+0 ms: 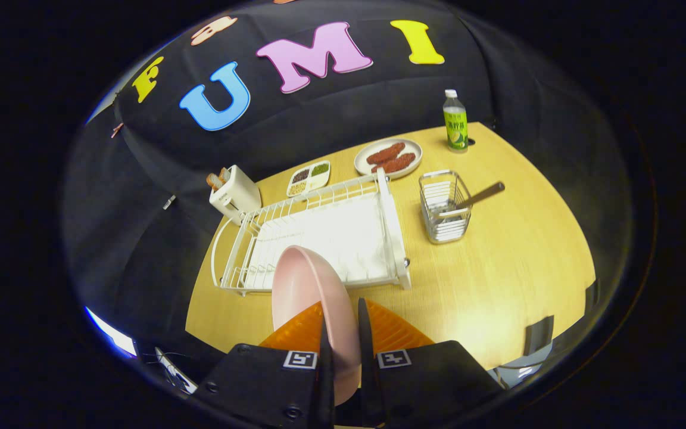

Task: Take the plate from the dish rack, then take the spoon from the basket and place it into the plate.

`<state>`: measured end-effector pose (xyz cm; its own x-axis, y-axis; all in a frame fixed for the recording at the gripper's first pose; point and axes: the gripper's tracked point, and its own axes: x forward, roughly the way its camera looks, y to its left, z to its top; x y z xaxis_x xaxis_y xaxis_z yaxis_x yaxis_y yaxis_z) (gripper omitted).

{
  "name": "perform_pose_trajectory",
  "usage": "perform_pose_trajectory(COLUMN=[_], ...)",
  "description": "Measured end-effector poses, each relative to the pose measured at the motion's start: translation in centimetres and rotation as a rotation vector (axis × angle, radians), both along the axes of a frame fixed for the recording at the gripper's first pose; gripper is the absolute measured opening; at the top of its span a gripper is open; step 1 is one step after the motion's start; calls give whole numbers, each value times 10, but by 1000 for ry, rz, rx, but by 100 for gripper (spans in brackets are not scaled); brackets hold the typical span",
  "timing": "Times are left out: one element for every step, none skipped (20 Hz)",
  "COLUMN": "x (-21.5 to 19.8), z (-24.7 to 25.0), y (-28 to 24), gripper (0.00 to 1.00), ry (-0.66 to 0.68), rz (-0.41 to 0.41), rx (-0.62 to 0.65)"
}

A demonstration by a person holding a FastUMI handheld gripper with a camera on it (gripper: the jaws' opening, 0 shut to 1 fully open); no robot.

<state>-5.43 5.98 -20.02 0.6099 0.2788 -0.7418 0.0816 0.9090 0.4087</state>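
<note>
A pink plate (307, 292) stands on edge between my fingers, and my gripper (342, 319) is shut on its rim. The plate hangs above the near end of the white dish rack (319, 238), lifted clear of it. Right of the rack stands a wire basket (445, 205) on the wooden table (498, 262). A spoon with a brown handle (481, 195) leans out of the basket toward the right.
Beyond the rack sit a white toaster (234, 193), a divided dish of grains (308, 177) and a plate of sausages (388, 158). A green-labelled bottle (455, 122) stands at the far right corner. Bare tabletop lies right of the rack and in front of the basket.
</note>
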Motion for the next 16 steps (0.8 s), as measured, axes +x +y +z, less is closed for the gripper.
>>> perform_pose_trajectory(x=[-7, -11, -14, -18, -20, -23, -25, -25, -24, -24, -22, -19, -17, -14, -17, -12], z=[-12, -22, -33, -46, -58, -71, -84, -95, -102, -106, -107, -110, -111, -112, -108, -112], y=[3, 8, 15, 21, 23, 25, 26, 27, 27, 26, 26, 26, 25, 26, 21, 18], gripper=[22, 22, 22, 22, 22, 22, 22, 22, 22, 22, 22, 22, 23, 24, 25, 28], ry=[23, 36, 47, 62, 76, 93, 115, 130, 137, 138, 136, 134, 130, 124, 117, 111], rz=[1, 2, 7, 8, 2, -7, -12, -16, -18, -17, -24, -32, -37, -37, -36, -36], rx=[23, 51, 87, 119, 142, 152, 155, 157, 158, 161, 179, 190, 194, 200, 193, 186])
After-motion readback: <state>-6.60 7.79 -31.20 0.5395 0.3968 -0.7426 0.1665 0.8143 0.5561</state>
